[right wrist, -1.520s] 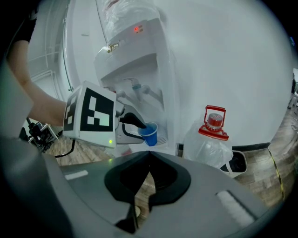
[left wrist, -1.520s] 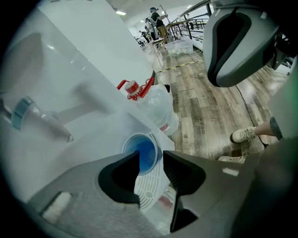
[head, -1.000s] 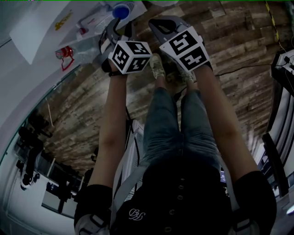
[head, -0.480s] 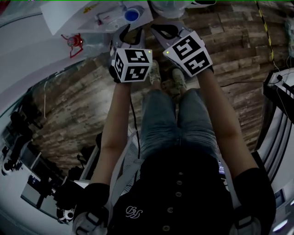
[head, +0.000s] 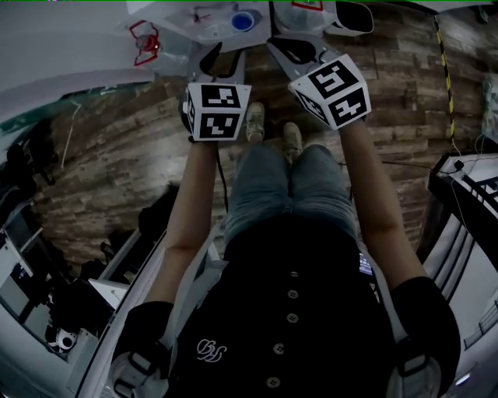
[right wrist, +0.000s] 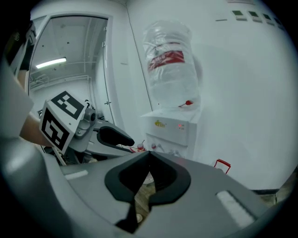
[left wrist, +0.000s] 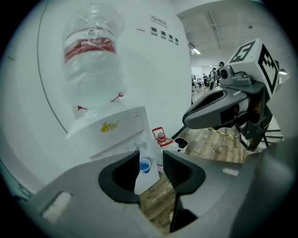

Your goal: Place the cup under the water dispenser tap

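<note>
A blue cup [head: 243, 21] stands in the recess of the white water dispenser [head: 204, 29] at the top of the head view. In the left gripper view the cup [left wrist: 145, 165] shows far off through the gap of my left gripper [left wrist: 151, 169], which is open and empty. The dispenser [left wrist: 111, 132] carries a clear bottle [left wrist: 93, 56] with a red label. My right gripper [right wrist: 149, 155] is shut with nothing in it and points at the dispenser [right wrist: 173, 126]. Both grippers, left [head: 224, 56] and right [head: 289, 45], hang side by side short of the dispenser.
A small red-framed object [head: 145, 43] sits on the floor left of the dispenser. Wood-pattern floor [head: 117, 148] lies below, with the person's legs and shoes [head: 272, 132] near the dispenser. A curved white wall [head: 62, 54] stands at left; dark equipment [head: 47, 303] at lower left.
The head view has swung: the dispenser and blue cup slid from the upper left to the top centre. Both grippers stay raised before the dispenser, their jaws unchanged.
</note>
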A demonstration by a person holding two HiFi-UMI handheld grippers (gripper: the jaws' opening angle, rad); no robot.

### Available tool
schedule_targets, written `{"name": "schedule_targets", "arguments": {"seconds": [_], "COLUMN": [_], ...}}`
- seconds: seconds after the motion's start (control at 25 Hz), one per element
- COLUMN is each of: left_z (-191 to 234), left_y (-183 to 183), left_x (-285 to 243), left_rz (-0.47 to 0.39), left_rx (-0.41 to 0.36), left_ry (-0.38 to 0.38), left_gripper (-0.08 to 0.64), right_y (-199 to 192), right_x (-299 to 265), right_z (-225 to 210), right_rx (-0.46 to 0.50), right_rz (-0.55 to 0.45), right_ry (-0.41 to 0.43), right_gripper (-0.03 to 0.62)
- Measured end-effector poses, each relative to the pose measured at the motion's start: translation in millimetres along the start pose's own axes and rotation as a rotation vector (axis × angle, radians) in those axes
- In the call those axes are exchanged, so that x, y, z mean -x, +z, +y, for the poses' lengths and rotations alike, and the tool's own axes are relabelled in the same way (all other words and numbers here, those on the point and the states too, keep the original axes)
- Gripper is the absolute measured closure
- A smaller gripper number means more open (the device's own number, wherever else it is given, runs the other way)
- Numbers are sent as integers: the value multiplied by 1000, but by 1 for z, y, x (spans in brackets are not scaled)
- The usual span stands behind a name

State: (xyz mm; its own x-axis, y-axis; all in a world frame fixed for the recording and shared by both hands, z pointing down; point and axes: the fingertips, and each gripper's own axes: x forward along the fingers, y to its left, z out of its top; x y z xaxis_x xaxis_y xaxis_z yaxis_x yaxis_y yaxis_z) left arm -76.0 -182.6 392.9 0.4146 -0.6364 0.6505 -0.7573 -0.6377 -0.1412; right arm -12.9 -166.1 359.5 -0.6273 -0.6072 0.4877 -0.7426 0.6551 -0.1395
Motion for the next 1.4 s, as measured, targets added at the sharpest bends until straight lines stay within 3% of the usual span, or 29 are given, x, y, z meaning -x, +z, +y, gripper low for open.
{"name": "schedule_targets", "arguments": {"seconds": [0.36,0.52,0.76,1.08,1.28,1.4], "left_z": [-16,-24,-41,-61,-77,-88], "left_y": [17,13,29,35,34,33], "left_x": [70,94,125,154,169,173], "left_rz": [-78,-114,-220,-298,-345,-362], "left_rx": [84,164,286,349,387,394], "left_ry": [38,37,-31,-71,-86,-103], "left_gripper": [400,401,441,456,558,560], "right_y": [41,42,45,39,35,28], "right_x": [45,61,83,100,110,114], "right_z": [37,58,90,114,123,129], "right_rx": [49,69,96,111,109,109], "right_rz": [-62,-59,-74,-79,-83,-77], "right_ry": [55,89,139,178,199,211], "right_gripper": [592,592,592,592,592,592]}}
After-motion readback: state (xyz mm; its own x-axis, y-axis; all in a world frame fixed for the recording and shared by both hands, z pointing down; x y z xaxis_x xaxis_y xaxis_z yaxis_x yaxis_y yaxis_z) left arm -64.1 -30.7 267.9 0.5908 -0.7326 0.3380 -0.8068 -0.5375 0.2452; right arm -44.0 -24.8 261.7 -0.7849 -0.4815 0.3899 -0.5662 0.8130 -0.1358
